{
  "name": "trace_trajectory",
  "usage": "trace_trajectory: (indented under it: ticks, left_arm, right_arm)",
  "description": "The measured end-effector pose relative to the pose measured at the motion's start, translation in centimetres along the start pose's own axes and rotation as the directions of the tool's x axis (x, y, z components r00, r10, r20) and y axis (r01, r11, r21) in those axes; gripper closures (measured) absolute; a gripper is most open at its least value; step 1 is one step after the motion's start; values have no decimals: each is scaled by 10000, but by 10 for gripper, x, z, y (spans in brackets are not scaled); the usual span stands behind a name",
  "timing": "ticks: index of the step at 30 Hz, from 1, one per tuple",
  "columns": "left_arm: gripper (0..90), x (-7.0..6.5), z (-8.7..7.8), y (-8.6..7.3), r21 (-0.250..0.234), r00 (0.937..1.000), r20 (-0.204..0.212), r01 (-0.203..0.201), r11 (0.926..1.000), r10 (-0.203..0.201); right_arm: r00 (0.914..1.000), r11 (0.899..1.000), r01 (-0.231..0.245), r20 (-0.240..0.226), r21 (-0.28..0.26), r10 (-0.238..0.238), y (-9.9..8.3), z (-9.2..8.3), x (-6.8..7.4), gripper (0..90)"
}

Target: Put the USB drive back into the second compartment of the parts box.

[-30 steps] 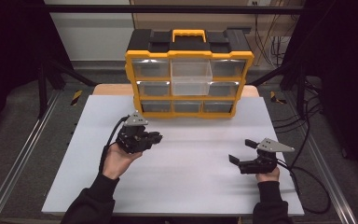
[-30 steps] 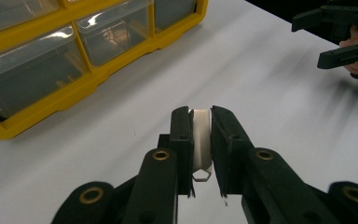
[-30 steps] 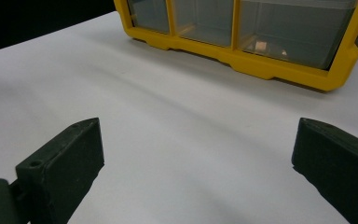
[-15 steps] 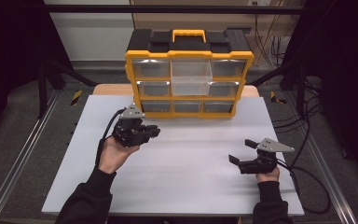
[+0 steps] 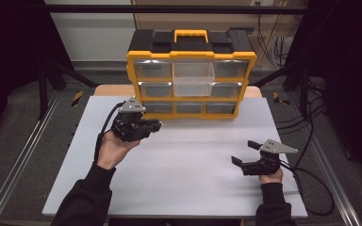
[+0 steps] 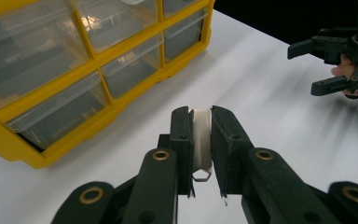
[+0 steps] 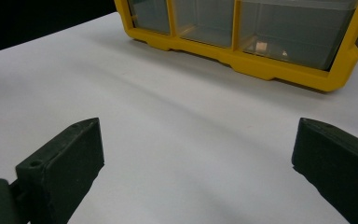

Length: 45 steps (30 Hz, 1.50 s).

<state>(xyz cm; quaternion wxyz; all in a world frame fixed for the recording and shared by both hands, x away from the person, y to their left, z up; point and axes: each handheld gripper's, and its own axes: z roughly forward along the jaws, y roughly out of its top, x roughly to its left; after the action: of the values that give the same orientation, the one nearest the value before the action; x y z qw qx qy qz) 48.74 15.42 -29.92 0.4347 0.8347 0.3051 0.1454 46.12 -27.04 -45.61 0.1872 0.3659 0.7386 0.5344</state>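
My left gripper (image 5: pixel 153 126) hovers over the left of the white table, just in front of the yellow drawer cabinet (image 5: pixel 191 60). It is shut on a small white part (image 6: pixel 201 140) with a little metal tab at its lower end, pinched upright between the black pads. The cabinet's top middle clear drawer (image 5: pixel 193 70) stands pulled out. My right gripper (image 5: pixel 244 152) rests low at the right of the table, open, with nothing between its jaws (image 7: pixel 196 149). In the left gripper view the right gripper (image 6: pixel 303 70) is at the far upper right.
The white table top (image 5: pixel 188 188) spreads between the two hands. Metal rails (image 5: pixel 23 160) run along the table's left and right sides. Cables (image 5: pixel 311 179) trail off the right edge. The cabinet's other clear drawers (image 6: pixel 56 112) are closed.
The left hand has lifted and moved a little toward the cabinet with the white part still held. The right hand has stayed where it was.
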Motion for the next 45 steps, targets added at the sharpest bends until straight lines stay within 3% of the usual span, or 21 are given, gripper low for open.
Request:
trace_trajectory:
  ticks: [45]
  left_arm:
    - [791, -3, -23, 61, -438, 9981, -316, -535, 9976, 521]
  right_arm:
    - [10000, 10000, -12, -30, -5, 12, 0, 0, 0, 27]
